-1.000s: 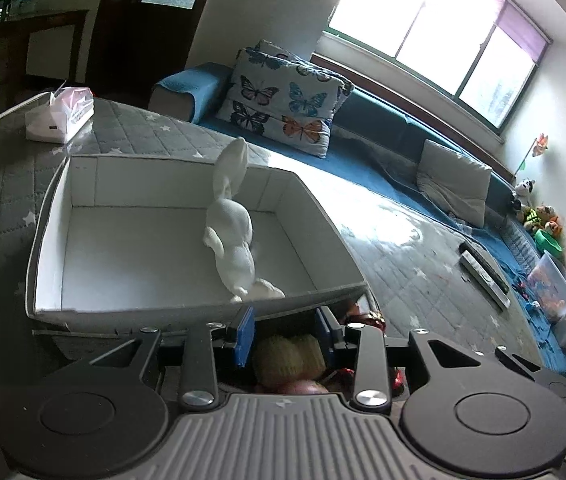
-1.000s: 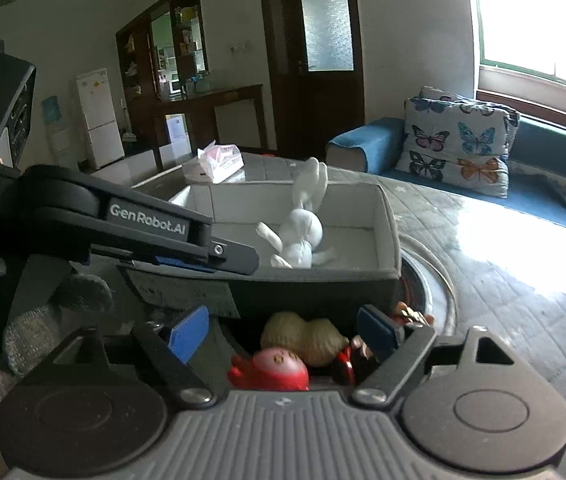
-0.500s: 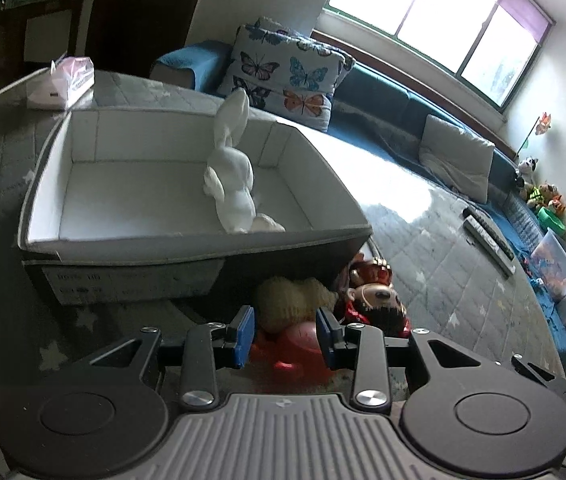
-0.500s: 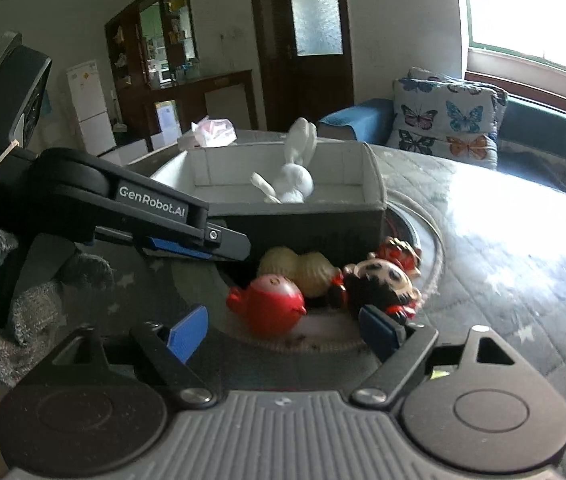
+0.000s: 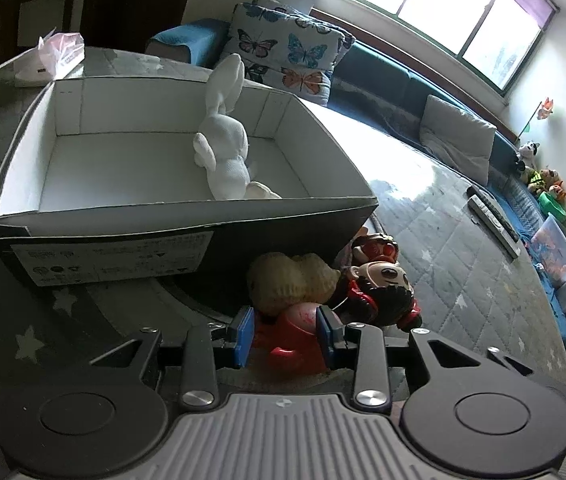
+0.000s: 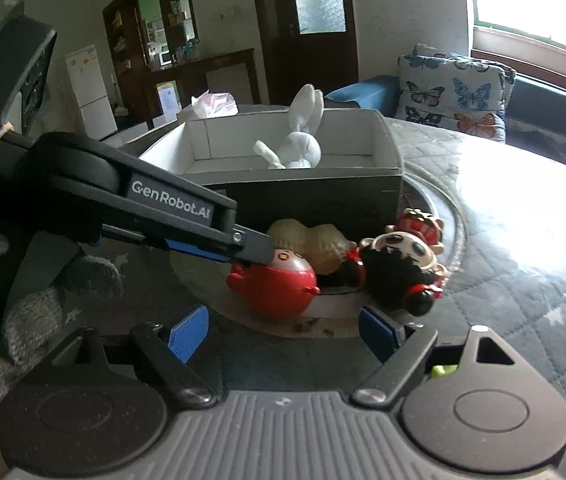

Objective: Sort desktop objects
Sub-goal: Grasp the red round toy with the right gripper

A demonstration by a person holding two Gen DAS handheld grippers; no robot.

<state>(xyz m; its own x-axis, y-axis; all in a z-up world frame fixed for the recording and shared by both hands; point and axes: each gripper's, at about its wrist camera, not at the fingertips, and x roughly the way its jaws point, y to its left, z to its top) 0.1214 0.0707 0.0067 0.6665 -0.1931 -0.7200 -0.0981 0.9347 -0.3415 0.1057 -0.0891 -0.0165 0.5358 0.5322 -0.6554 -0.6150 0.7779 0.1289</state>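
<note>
Red toy: a round, glossy red figure [image 6: 273, 286] with a paler pink face and small stubby limbs; it lay on the glass turntable [image 6: 449, 216], in front of the box.
Tan toy: a ridged, peanut-shaped piece [image 5: 289, 280], one in number, touching the red toy and just before the box's dark front wall.
Dolls: two; one with black hair, a pale round face and red clothes [image 6: 399, 268] lay on its side beside the red toy, and a smaller one in red [image 6: 421, 222] lay just behind it.
Rabbit: one white rabbit [image 5: 225, 150] with long upright ears, inside the box near its right wall.
Box: one open cardboard box [image 5: 103, 248], white inside, dark outside, with a printed label on the front.
Left gripper: its blue pads [image 5: 283, 334] stood on either side of the red toy; whether they pressed on it could not be told.
Right gripper: jaws [image 6: 283, 334] parted wide with nothing between them, short of the toys.
Hand: a grey knitted glove [image 6: 23, 320] held the left tool.
Tissue pack: one [image 5: 53, 60], at the far edge of the quilted table [image 5: 443, 264].
</note>
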